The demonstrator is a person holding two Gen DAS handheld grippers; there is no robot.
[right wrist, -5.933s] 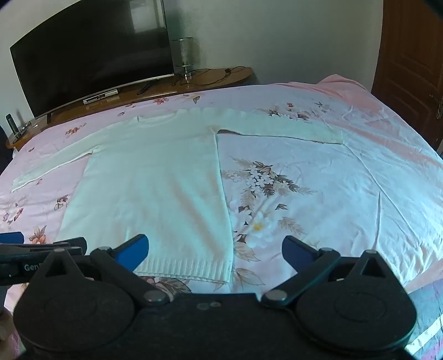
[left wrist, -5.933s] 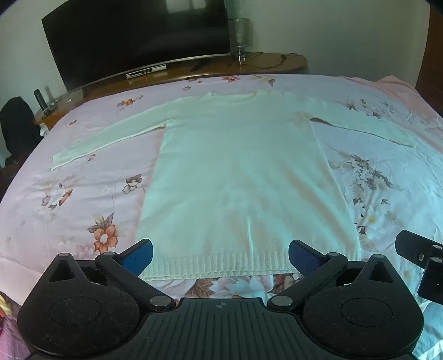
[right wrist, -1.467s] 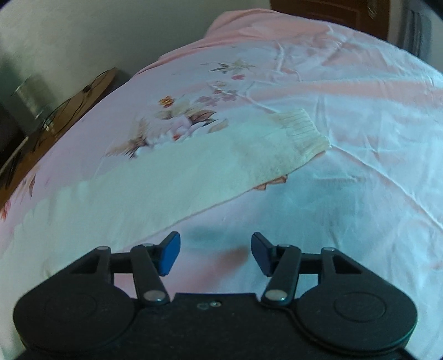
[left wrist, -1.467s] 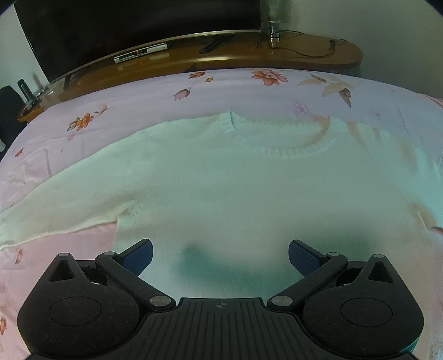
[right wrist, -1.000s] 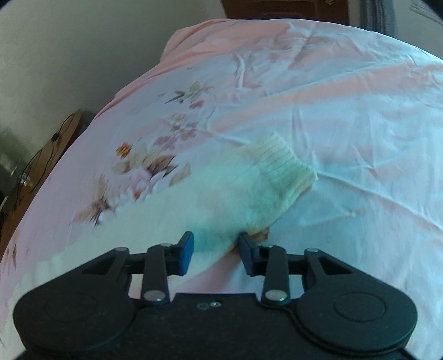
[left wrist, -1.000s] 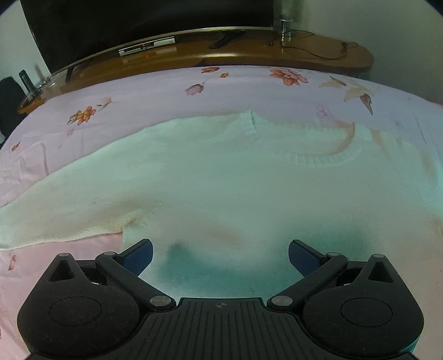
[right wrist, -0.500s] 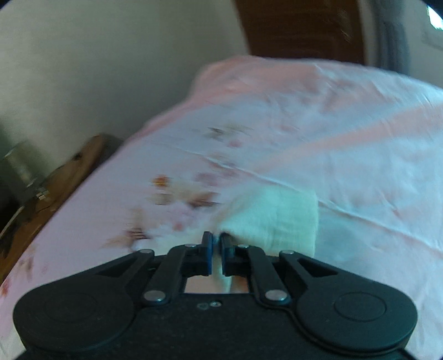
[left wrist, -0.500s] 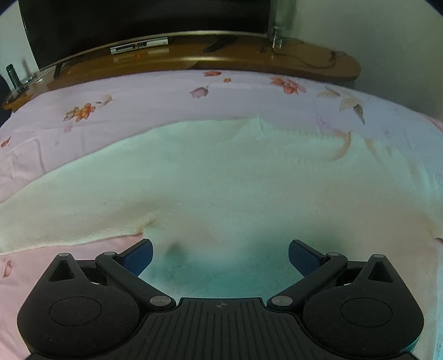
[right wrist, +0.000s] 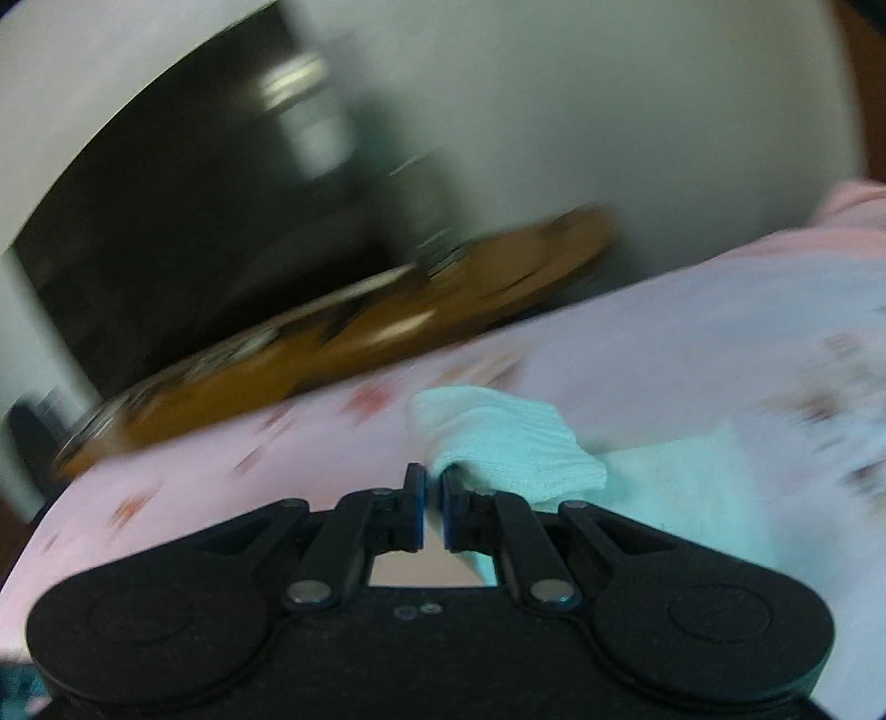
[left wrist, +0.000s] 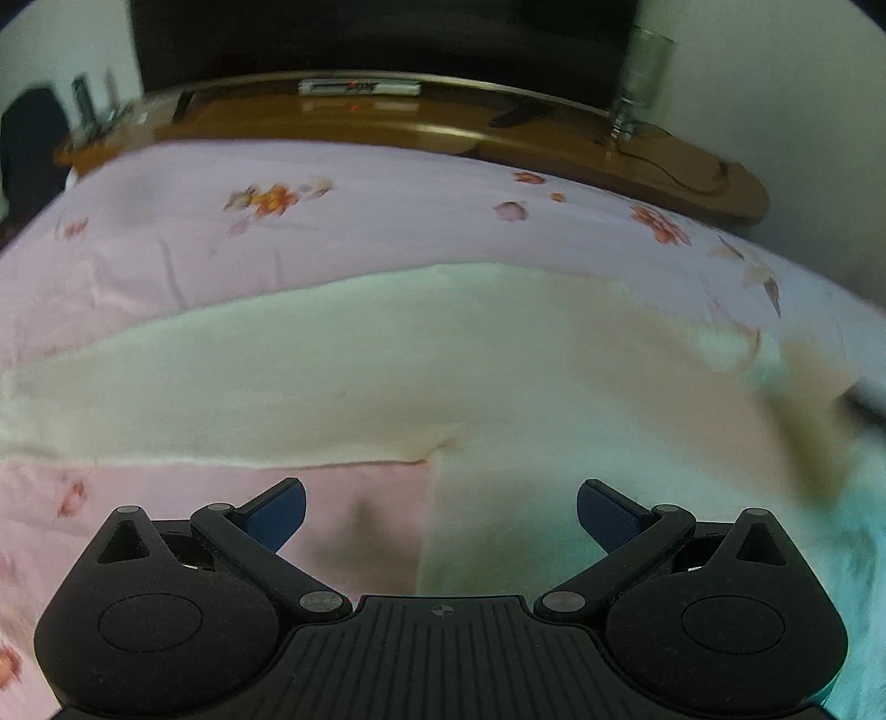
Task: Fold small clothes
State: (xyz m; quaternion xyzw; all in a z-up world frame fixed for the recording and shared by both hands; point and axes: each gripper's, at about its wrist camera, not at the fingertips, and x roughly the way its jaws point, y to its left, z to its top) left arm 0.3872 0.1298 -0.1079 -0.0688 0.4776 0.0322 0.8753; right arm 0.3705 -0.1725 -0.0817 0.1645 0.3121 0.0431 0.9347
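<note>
A cream knit sweater [left wrist: 498,376] lies flat on the pink floral bedspread [left wrist: 332,232]. Its left sleeve [left wrist: 194,399] stretches out to the left. My left gripper [left wrist: 440,507] is open and empty, low over the left armpit of the sweater. My right gripper [right wrist: 433,493] is shut on the right sleeve's cuff [right wrist: 509,443] and holds it lifted above the bed; the rest of that sleeve [right wrist: 681,487] trails down to the right. The right wrist view is motion-blurred.
A long wooden TV bench [left wrist: 443,127] with a dark television [left wrist: 382,39] runs along the far edge of the bed; it also shows in the right wrist view [right wrist: 360,332]. A glass speaker [left wrist: 637,72] stands on its right part.
My right gripper closed on the right sleeve's cuff, lifted it and swung it left toward the sweater's body. My left gripper shifted left, from the chest to the left armpit.
</note>
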